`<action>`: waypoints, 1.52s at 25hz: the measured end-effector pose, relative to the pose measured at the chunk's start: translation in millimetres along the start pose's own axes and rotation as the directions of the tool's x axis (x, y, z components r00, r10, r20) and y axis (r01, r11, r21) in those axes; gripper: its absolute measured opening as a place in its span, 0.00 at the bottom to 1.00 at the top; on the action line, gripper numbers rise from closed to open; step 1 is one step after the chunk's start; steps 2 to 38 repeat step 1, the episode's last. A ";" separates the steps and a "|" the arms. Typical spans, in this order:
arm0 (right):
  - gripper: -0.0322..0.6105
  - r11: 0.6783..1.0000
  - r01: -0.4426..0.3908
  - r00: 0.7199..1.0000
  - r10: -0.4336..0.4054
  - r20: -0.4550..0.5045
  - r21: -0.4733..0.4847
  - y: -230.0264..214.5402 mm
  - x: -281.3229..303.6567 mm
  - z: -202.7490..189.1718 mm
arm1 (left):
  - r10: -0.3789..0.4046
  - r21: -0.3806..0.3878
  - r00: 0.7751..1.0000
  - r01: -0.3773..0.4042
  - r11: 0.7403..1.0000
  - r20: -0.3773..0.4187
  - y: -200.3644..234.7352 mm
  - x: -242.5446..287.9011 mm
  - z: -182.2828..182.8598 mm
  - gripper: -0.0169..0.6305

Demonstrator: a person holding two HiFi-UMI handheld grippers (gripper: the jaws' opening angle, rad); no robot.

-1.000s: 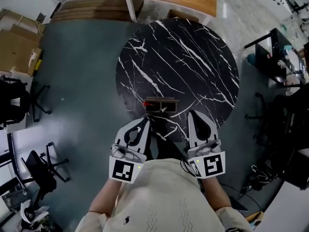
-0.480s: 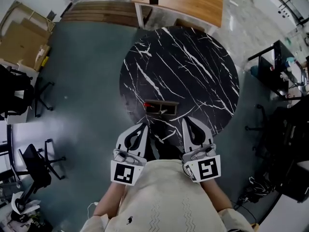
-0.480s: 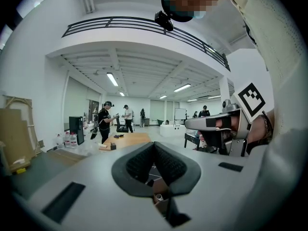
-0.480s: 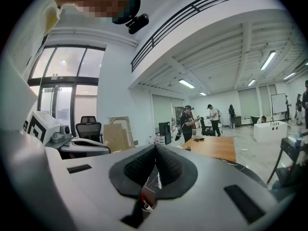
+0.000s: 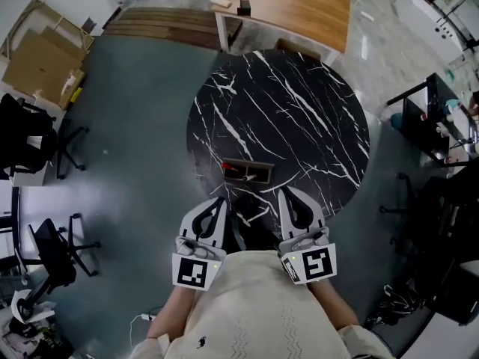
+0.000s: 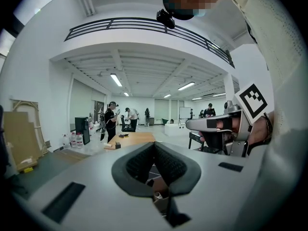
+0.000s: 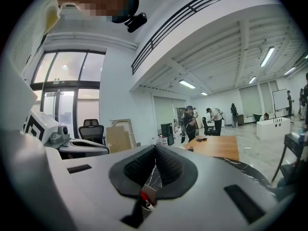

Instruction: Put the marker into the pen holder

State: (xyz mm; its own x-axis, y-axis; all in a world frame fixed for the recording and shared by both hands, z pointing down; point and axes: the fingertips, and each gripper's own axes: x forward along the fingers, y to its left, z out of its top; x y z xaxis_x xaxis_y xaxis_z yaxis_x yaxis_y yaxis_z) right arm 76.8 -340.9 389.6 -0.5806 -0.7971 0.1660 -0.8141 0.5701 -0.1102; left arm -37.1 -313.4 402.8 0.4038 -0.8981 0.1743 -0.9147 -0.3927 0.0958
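- Noted right gripper [image 7: 155,148] with jaws pressed together at the tips, nothing clamped.
- Sighted, through the gap under the pads, a brown pen holder [image 7: 150,191] on a black white-veined table [image 7: 243,170].
- Logged a red-and-white marker [image 7: 144,197] at the holder's near side; unable to tell whether inside or just touching.
- Recorded left gripper [image 7: 98,149] at far left, square-marked cube at its rear.
- Observed beyond: wooden table [image 7: 216,147], people [image 7: 189,121] standing, office chair [image 7: 91,126], cardboard [image 7: 118,137].
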 end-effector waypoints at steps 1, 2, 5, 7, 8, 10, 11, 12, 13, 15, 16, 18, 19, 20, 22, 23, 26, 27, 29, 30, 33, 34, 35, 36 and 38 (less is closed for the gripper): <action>0.08 1.000 -0.005 1.000 0.005 0.005 -0.003 1.4 -0.9 1.0 | 0.000 0.001 1.000 0.000 1.000 0.001 -1.4 -0.2 0.7 0.04; 0.08 1.000 -0.005 1.000 0.005 0.005 -0.003 1.4 -0.9 1.0 | 0.000 0.001 1.000 0.000 1.000 0.001 -1.4 -0.2 0.7 0.04; 0.08 1.000 -0.005 1.000 0.005 0.005 -0.003 1.4 -0.9 1.0 | 0.000 0.001 1.000 0.000 1.000 0.001 -1.4 -0.2 0.7 0.04; 0.08 1.000 -0.005 1.000 0.005 0.005 -0.003 1.4 -0.9 1.0 | 0.000 0.001 1.000 0.000 1.000 0.001 -1.4 -0.2 0.7 0.04; 0.08 1.000 -0.005 1.000 0.005 0.005 -0.003 1.4 -0.9 1.0 | 0.000 0.001 1.000 0.000 1.000 0.001 -1.4 -0.2 0.7 0.04; 0.08 1.000 -0.005 1.000 0.005 0.005 -0.003 1.4 -0.9 1.0 | 0.000 0.001 1.000 0.000 1.000 0.001 -1.4 -0.2 0.7 0.04; 0.08 1.000 -0.005 1.000 0.005 0.005 -0.003 1.4 -0.9 1.0 | 0.000 0.001 1.000 0.000 1.000 0.001 -1.4 -0.2 0.7 0.04; 0.08 1.000 -0.005 1.000 0.005 0.005 -0.003 1.4 -0.9 1.0 | 0.000 0.001 1.000 0.000 1.000 0.001 -1.4 -0.2 0.7 0.04; 0.08 1.000 -0.005 1.000 0.005 0.005 -0.003 1.4 -0.9 1.0 | 0.000 0.001 1.000 0.000 1.000 0.001 -1.4 -0.2 0.7 0.04; 0.08 1.000 -0.005 1.000 0.005 0.005 -0.003 1.4 -0.9 1.0 | 0.000 0.001 1.000 0.000 1.000 0.001 -1.4 -0.2 0.7 0.04; 0.08 1.000 -0.005 1.000 0.005 0.005 -0.003 1.4 -0.9 1.0 | 0.000 0.001 1.000 0.000 1.000 0.001 -1.4 -0.2 0.7 0.04; 0.08 1.000 -0.005 1.000 0.005 0.005 -0.003 1.4 -0.9 1.0 | 0.000 0.001 1.000 0.000 1.000 0.001 -1.4 -0.2 0.7 0.04; 0.08 1.000 -0.005 1.000 0.005 0.005 -0.003 1.4 -0.9 1.0 | 0.000 0.001 1.000 0.000 1.000 0.001 -1.4 -0.2 0.7 0.04; 0.08 1.000 -0.005 1.000 0.005 0.005 -0.003 1.4 -0.9 1.0 | 0.000 0.001 1.000 0.000 1.000 0.001 -1.4 -0.2 0.7 0.04; 0.08 1.000 -0.005 1.000 0.005 0.005 -0.003 1.4 -0.9 1.0 | 0.000 0.001 1.000 0.000 1.000 0.001 -1.4 -0.2 0.7 0.04; 0.08 1.000 -0.005 1.000 0.005 0.005 -0.003 1.4 -0.9 1.0 | 0.000 0.001 1.000 0.000 1.000 0.001 -1.4 -0.2 0.7 0.04; 0.08 1.000 -0.005 1.000 0.005 0.005 -0.003 1.4 -0.9 1.0 | 0.000 0.001 1.000 0.000 1.000 0.001 -1.4 -0.2 0.7 0.04; 0.08 1.000 -0.005 1.000 0.005 0.005 -0.003 1.4 -0.9 1.0 | 0.000 0.001 1.000 0.000 1.000 0.001 -1.4 -0.2 0.7 0.04; 0.08 1.000 -0.005 1.000 0.005 0.005 -0.003 1.4 -0.9 1.0 | 0.000 0.001 1.000 0.000 1.000 0.001 -1.4 -0.2 0.7 0.04; 0.08 1.000 -0.005 1.000 0.005 0.005 -0.003 1.4 -0.9 1.0 | 0.000 0.001 1.000 0.000 1.000 0.001 -1.4 -0.2 0.7 0.04; 0.08 1.000 -0.005 1.000 0.005 0.005 -0.003 1.4 -0.9 1.0 | 0.000 0.001 1.000 0.000 1.000 0.001 -1.4 -0.2 0.7 0.04; 0.08 1.000 -0.005 1.000 0.005 0.005 -0.003 1.4 -0.9 1.0 | 0.000 0.001 1.000 0.000 1.000 0.001 -1.4 -0.2 0.7 0.04; 0.08 1.000 -0.005 1.000 0.005 0.005 -0.003 1.4 -0.9 1.0 | 0.000 0.001 1.000 0.000 1.000 0.001 -1.4 -0.2 0.7 0.04; 0.08 1.000 -0.005 1.000 0.005 0.005 -0.003 1.4 -0.9 1.0 | 0.000 0.001 1.000 0.000 1.000 0.001 -1.4 -0.2 0.7 0.04; 0.08 1.000 -0.005 1.000 0.005 0.005 -0.003 1.4 -0.9 1.0 | 0.000 0.001 1.000 0.000 1.000 0.001 -1.4 -0.2 0.7 0.04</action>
